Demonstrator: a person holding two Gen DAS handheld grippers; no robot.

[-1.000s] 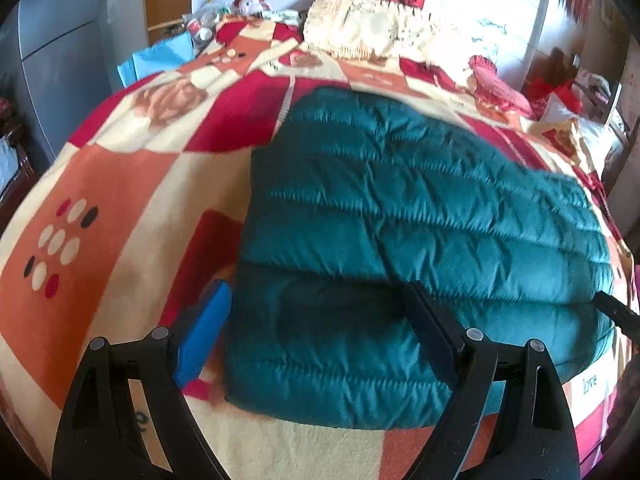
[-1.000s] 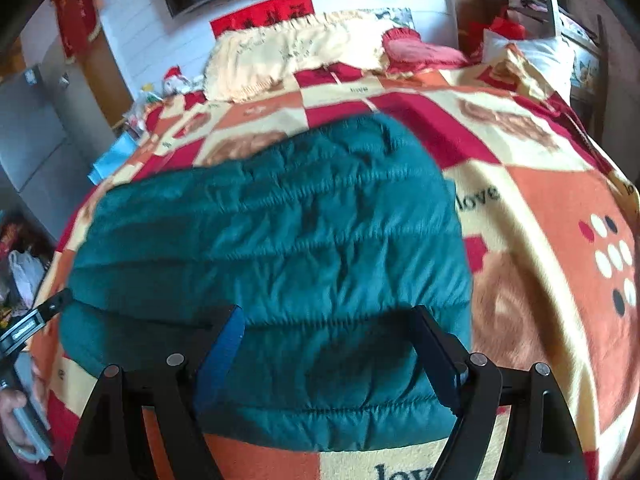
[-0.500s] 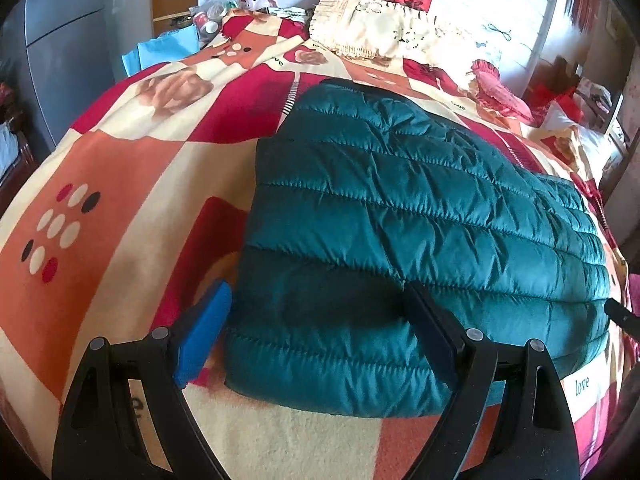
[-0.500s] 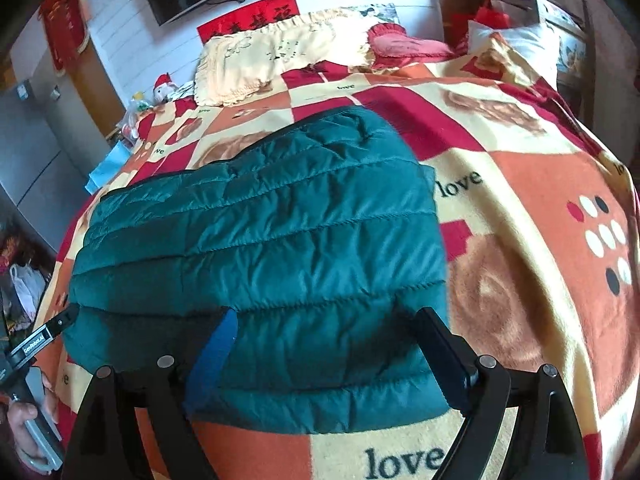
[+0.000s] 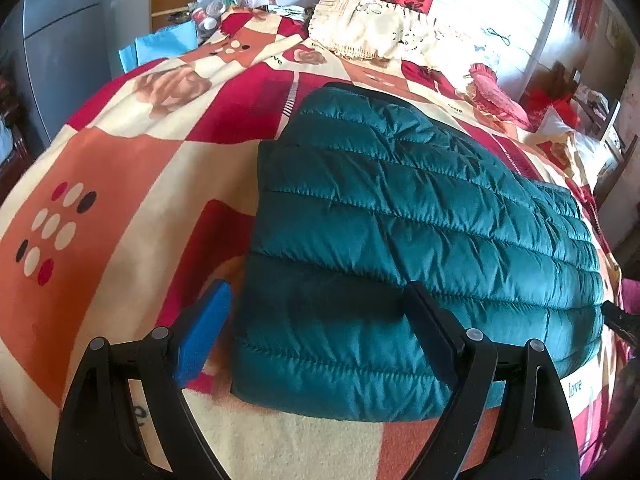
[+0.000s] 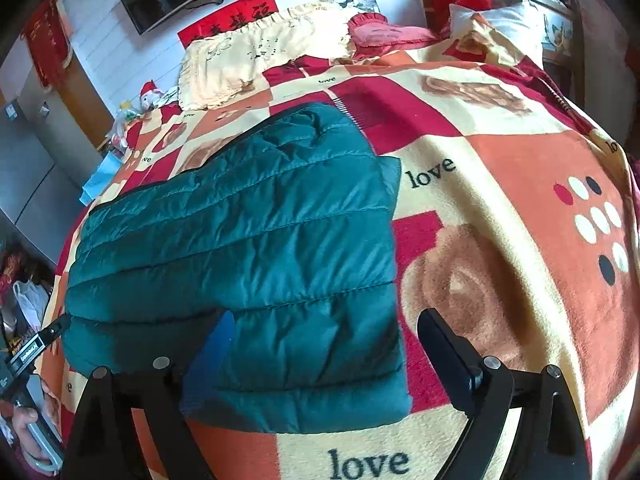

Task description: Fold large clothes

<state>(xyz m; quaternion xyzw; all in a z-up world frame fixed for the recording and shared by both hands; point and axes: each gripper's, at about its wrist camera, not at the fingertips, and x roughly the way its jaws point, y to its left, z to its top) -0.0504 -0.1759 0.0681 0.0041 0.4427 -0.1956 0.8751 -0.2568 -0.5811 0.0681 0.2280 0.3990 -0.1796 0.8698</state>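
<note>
the folded teal quilted puffer jacket (image 5: 420, 240) could spring open near the bed's (image 5: 120, 200) front edge; both grippers' fingers (image 5: 204, 328) are held apart, empty.

The word "love" is printed in black on the blanket (image 6: 520, 200), legible at several cream squares in the right wrist view and once, sideways, near the right edge in the left wrist view. A red banner (image 6: 228, 24) on the wall carries Chinese characters too blurred to read
</note>
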